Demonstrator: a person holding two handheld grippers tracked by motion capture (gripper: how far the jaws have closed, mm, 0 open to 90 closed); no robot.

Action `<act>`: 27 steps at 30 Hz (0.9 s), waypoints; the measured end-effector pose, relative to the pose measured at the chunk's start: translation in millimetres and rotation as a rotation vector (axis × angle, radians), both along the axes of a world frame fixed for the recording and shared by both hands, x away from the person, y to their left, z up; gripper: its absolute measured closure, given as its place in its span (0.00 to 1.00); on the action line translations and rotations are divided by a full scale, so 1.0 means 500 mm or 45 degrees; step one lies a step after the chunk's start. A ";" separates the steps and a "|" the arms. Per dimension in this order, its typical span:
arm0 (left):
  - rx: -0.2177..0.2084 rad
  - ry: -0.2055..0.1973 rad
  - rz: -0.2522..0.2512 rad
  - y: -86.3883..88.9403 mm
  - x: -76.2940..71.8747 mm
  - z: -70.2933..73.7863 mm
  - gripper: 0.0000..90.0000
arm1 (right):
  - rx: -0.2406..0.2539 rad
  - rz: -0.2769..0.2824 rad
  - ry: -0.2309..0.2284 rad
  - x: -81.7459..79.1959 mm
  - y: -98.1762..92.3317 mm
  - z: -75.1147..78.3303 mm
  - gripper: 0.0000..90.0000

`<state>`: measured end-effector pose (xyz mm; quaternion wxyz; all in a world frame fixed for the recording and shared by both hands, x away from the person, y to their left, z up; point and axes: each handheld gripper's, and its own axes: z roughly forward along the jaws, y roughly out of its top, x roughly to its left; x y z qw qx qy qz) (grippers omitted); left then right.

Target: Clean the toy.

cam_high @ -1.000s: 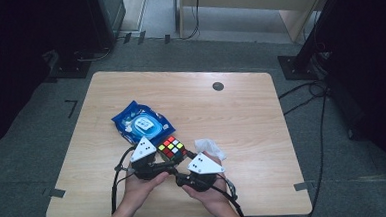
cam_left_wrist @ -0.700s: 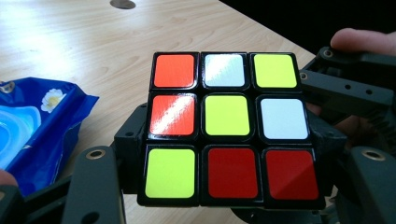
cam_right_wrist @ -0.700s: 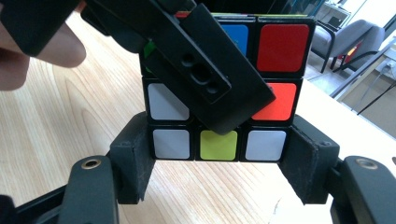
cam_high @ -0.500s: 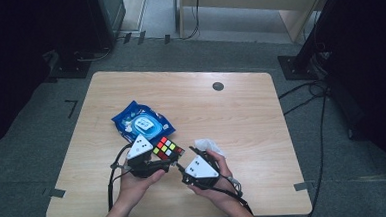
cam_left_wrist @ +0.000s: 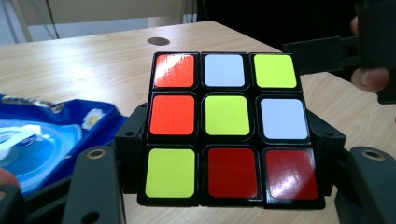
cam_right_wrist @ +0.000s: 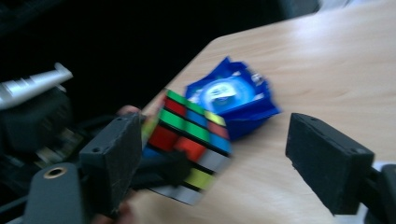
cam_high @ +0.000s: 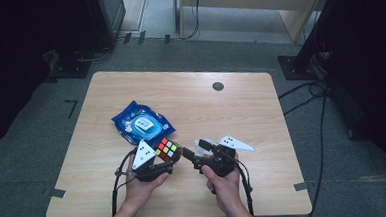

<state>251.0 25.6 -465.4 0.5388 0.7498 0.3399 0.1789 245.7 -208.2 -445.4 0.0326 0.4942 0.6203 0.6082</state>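
A scrambled puzzle cube (cam_high: pixel 166 150) is clamped between the jaws of my left gripper (cam_high: pixel 159 159), held just above the table near its front edge. In the left gripper view the cube (cam_left_wrist: pixel 226 126) shows a face of red, orange, yellow and white stickers, with a black jaw pressed on each side. My right gripper (cam_high: pixel 189 156) points left at the cube from a short way off. Its jaws have just been opening and stand wide apart. In the right gripper view the cube (cam_right_wrist: pixel 191 144) is blurred and lies beyond the left jaw, untouched by the pads.
A blue wet-wipe pack (cam_high: pixel 141 122) lies flat on the wooden table (cam_high: pixel 241 111) just behind the cube. A small white crumpled thing (cam_high: pixel 204 143) sits by the right gripper. A dark round grommet (cam_high: pixel 218 86) is set near the table's far edge. Cables run over the floor at the right.
My right gripper has drawn away to the right from the cube and its jaws have spread. The left gripper still holds the cube in about the same place.
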 end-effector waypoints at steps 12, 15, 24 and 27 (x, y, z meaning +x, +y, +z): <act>0.059 -0.106 -0.069 -0.033 -0.027 -0.005 0.38 | 0.220 0.065 0.320 0.013 0.020 -0.039 0.34; 0.069 -0.056 -0.099 -0.033 -0.019 -0.009 0.38 | 0.175 0.037 0.288 0.010 0.016 -0.034 0.38; 0.133 -0.047 -0.112 -0.035 -0.016 -0.009 0.38 | -0.188 0.027 0.033 -0.013 0.047 -0.012 0.38; 0.134 -0.040 -0.096 -0.027 -0.012 -0.003 0.38 | -0.146 0.057 -0.078 -0.006 0.022 0.006 0.30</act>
